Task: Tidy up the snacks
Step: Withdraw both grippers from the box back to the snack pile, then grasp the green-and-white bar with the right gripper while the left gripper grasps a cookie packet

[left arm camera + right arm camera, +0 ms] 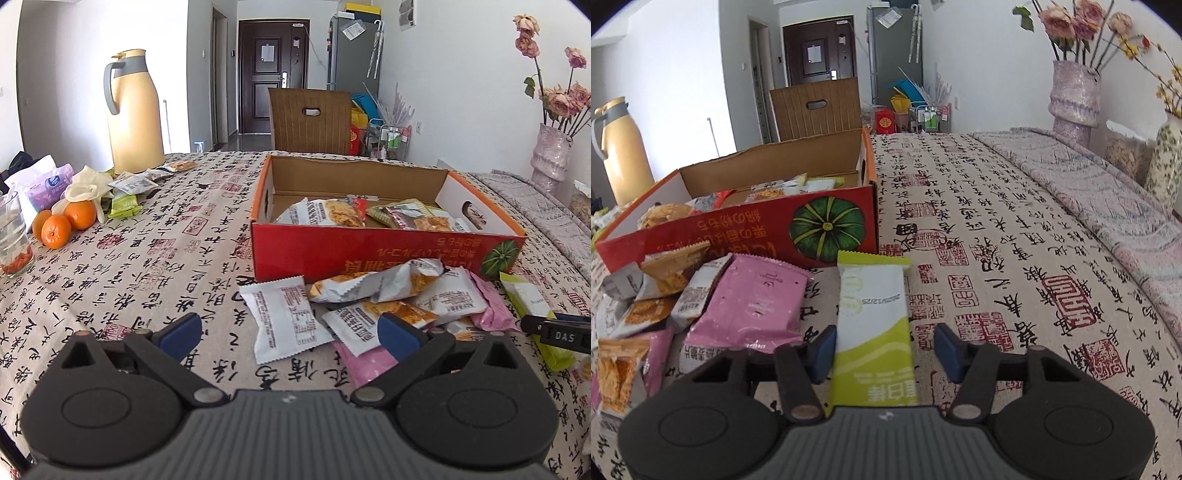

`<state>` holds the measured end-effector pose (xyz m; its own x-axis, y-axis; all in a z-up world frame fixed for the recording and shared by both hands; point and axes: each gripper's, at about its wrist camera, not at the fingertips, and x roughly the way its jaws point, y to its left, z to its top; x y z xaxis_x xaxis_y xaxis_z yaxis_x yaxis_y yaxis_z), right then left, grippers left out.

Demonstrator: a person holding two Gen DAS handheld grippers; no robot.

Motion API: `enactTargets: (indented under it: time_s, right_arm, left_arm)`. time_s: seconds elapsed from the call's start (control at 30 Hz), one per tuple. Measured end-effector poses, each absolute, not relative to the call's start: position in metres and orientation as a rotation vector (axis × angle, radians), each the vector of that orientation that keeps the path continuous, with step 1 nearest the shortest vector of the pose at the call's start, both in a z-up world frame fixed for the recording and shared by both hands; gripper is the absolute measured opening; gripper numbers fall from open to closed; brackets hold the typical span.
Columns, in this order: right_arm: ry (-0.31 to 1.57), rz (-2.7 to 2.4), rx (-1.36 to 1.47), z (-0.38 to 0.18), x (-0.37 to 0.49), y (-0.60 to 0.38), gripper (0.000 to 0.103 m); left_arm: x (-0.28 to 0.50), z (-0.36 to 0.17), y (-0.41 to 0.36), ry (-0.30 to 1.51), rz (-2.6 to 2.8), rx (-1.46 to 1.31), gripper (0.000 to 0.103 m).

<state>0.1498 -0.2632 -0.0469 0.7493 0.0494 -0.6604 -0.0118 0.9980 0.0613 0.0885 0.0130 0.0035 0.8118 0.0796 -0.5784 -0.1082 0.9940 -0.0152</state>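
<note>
A red cardboard box (369, 254) with a pumpkin picture stands on the table and holds several snack packets (332, 214). A loose pile of packets (399, 295) lies in front of it. My left gripper (290, 332) is open, with a white packet (286, 317) lying between its blue fingers. My right gripper (886, 352) is open around a green and white snack bar (873, 321) that lies flat on the cloth. The left finger is close to the bar; the right one stands apart. A pink packet (753, 306) lies just left of it. The box also shows in the right wrist view (746, 236).
A yellow thermos (135, 114), oranges (62, 225), a tissue pack (44, 188), a glass (13, 240) and a few more packets (129, 188) sit at the far left. A chair (310, 122) stands behind the table. Flower vases (1075, 99) stand at the right.
</note>
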Motion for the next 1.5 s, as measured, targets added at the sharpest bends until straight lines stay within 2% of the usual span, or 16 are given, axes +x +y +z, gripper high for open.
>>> enactTargets:
  time_s: [0.03, 0.2, 0.67, 1.07, 1.13, 1.3, 1.4, 1.5]
  right_arm:
    - [0.719, 0.035, 0.045, -0.047, 0.149, -0.262, 0.039]
    - [0.704, 0.044, 0.046, -0.046, 0.145, -0.264, 0.037]
    - [0.573, 0.067, 0.078, -0.028, 0.102, -0.277, 0.037]
    - [0.554, 0.13, 0.085, -0.031, 0.076, -0.277, 0.037]
    - [0.557, 0.136, 0.083, -0.033, 0.073, -0.276, 0.037]
    - [0.56, 0.142, 0.088, -0.036, 0.069, -0.275, 0.037]
    - [0.561, 0.142, 0.087, -0.036, 0.067, -0.274, 0.037]
    - [0.561, 0.14, 0.085, -0.037, 0.066, -0.273, 0.037]
  left_arm:
    - [0.088, 0.004, 0.011, 0.615, 0.098, -0.047, 0.103]
    - [0.086, 0.006, 0.001, 0.615, 0.086, -0.037, 0.103]
    - [0.084, 0.002, -0.05, 0.636, 0.033, 0.003, 0.103]
    - [0.083, -0.02, -0.088, 0.675, 0.036, 0.062, 0.102]
    - [0.081, -0.022, -0.091, 0.671, 0.037, 0.076, 0.098]
    - [0.081, -0.027, -0.095, 0.699, 0.011, 0.09, 0.069]
    - [0.079, -0.029, -0.097, 0.701, -0.001, 0.096, 0.056]
    - [0.076, -0.027, -0.096, 0.695, -0.018, 0.088, 0.048]
